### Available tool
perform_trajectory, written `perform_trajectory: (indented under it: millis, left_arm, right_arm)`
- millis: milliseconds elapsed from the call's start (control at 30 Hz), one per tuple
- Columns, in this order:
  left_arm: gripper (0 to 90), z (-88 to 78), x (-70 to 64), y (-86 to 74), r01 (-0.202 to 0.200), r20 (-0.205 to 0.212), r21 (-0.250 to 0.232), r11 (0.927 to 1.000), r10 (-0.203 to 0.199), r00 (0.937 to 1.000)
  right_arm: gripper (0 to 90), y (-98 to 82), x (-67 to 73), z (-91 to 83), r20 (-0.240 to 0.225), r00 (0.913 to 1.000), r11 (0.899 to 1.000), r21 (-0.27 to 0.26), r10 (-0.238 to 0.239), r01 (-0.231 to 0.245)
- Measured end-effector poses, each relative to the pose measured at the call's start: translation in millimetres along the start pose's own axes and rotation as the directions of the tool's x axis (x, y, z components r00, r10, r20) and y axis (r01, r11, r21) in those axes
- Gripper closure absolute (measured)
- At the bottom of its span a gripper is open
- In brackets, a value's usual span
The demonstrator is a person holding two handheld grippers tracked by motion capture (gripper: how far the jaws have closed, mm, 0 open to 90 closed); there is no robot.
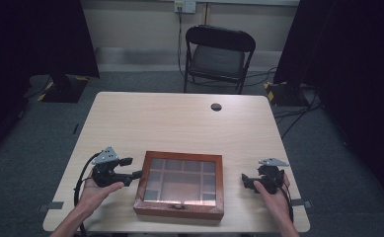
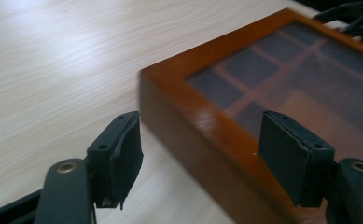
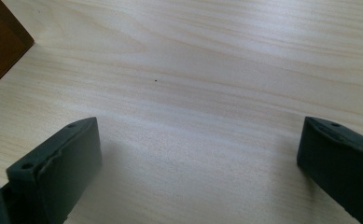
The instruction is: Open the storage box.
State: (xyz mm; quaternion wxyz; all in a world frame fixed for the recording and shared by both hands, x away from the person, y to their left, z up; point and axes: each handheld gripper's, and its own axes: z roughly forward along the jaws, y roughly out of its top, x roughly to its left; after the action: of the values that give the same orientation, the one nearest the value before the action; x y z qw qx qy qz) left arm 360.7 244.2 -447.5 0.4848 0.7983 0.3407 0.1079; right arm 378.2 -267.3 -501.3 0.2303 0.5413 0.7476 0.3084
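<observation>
Low in the frame, the glass-lidded wooden box point(image 1: 180, 184) sits between the left gripper point(image 1: 135, 168), jaws parted astride its corner, and the right gripper point(image 1: 245, 180), spread wide.

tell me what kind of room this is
Probably a lab or recording room: a bare wooden table on grey carpet, dark curtains at both sides, a folding chair and loose cables by the wall.
</observation>
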Motion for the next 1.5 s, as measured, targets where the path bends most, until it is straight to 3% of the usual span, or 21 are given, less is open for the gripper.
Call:
perform_trajectory:
  millis: [133,233,367,433,500,533,633,667,700,733,800,833,867,933,967,1100,1133,1167,1333,1400,1500]
  left_arm:
    - [33.9,1.6,-13.7,6.6,-0.014,0.065,-0.019,0.9997,0.015,0.9978]
    - [37.4,8.3,-28.2,10.6,-0.040,0.152,0.006,0.9992,0.039,0.9876]
    - [37.7,17.4,-43.9,11.8,-0.067,0.202,0.016,0.9977,0.062,0.9775]
    - [38.2,23.9,-53.5,14.1,-0.097,0.236,0.024,0.9950,0.088,0.9676]
    - [40.2,28.1,-59.0,16.1,-0.093,0.265,0.018,0.9955,0.085,0.9605]
    - [42.6,30.9,-62.7,17.7,-0.095,0.295,0.016,0.9953,0.087,0.9517]
    - [45.0,35.8,-72.2,17.6,-0.124,0.340,0.029,0.9919,0.107,0.9344]
    - [46.3,36.8,-74.9,16.9,-0.133,0.351,0.035,0.9904,0.113,0.9296]
    - [47.0,36.8,-74.9,16.9,-0.133,0.351,0.035,0.9904,0.113,0.9296]
    - [48.0,39.5,-79.1,15.4,-0.140,0.374,0.042,0.9892,0.115,0.9202]
    - [49.4,42.3,-81.8,13.9,-0.144,0.395,0.048,0.9884,0.113,0.9115]
    - [49.7,42.3,-81.8,13.9,-0.144,0.395,0.048,0.9884,0.113,0.9115]
    - [51.1,44.3,-84.3,12.8,-0.158,0.408,0.061,0.9855,0.120,0.9051]
    - [51.8,43.6,-85.4,13.2,-0.173,0.410,0.060,0.9831,0.133,0.9024]
    - [52.9,43.4,-86.0,13.1,-0.160,0.429,0.056,0.9855,0.121,0.8949]
    - [56.7,43.9,-87.8,12.8,-0.173,0.439,0.067,0.9827,0.127,0.8896]
    - [58.0,44.0,-90.2,12.9,-0.179,0.457,0.073,0.9812,0.127,0.8804]
    - [58.7,44.9,-92.7,12.9,-0.190,0.464,0.076,0.9789,0.133,0.8756]
    - [59.4,51.8,-101.9,12.0,-0.226,0.483,0.109,0.9679,0.148,0.8629]
    - [61.1,53.2,-102.4,11.3,-0.234,0.471,0.127,0.9638,0.149,0.8694]
    - [62.5,54.0,-103.7,10.4,-0.242,0.465,0.136,0.9607,0.154,0.8719]
  right_arm:
    - [0.0,0.0,0.0,0.0,0.000,1.0000,1.000,0.000,0.000,0.000]
    - [0.0,0.0,0.1,0.0,0.001,1.0000,1.000,0.000,0.001,-0.001]
    - [0.0,0.0,0.1,0.0,0.001,1.0000,1.000,0.000,0.001,-0.001]
    - [0.0,0.1,0.2,0.1,0.002,1.0000,1.000,0.000,0.002,-0.002]
    - [0.0,0.1,0.3,0.1,0.002,1.0000,1.000,0.000,0.002,-0.002]
    - [0.0,0.1,0.3,0.1,0.002,1.0000,1.000,0.000,0.002,-0.002]
    - [0.0,0.1,0.2,0.1,0.002,1.0000,1.000,0.000,0.002,-0.002]
    - [0.0,0.1,0.3,0.1,0.002,1.0000,1.000,0.000,0.002,-0.002]
    - [0.0,0.1,0.2,0.1,0.002,1.0000,1.000,0.000,0.002,-0.002]
    - [0.0,0.1,0.2,0.1,0.002,1.0000,1.000,0.000,0.002,-0.002]
    - [0.0,0.1,0.3,0.1,0.002,1.0000,1.000,0.000,0.002,-0.002]
    - [0.0,0.1,0.3,0.1,0.002,1.0000,1.000,0.000,0.002,-0.002]
    - [0.0,0.1,0.3,0.1,0.002,1.0000,1.000,0.000,0.002,-0.002]
    - [0.0,0.1,0.3,0.1,0.002,1.0000,1.000,0.000,0.002,-0.002]
    - [0.0,0.2,0.3,0.1,0.003,1.0000,1.000,0.000,0.003,-0.003]
    - [0.0,0.2,0.3,0.2,0.003,1.0000,1.000,0.000,0.003,-0.003]
    - [0.0,0.2,0.4,0.2,0.003,1.0000,1.000,0.000,0.003,-0.003]
    - [0.0,0.2,0.3,0.2,0.003,1.0000,1.000,0.000,0.003,-0.003]
    - [0.0,0.2,0.4,0.2,0.003,1.0000,1.000,0.000,0.003,-0.003]
    - [0.0,0.2,0.4,0.2,0.003,1.0000,1.000,0.000,0.004,-0.004]
    - [0.0,0.2,0.4,0.2,0.003,1.0000,1.000,0.000,0.004,-0.004]
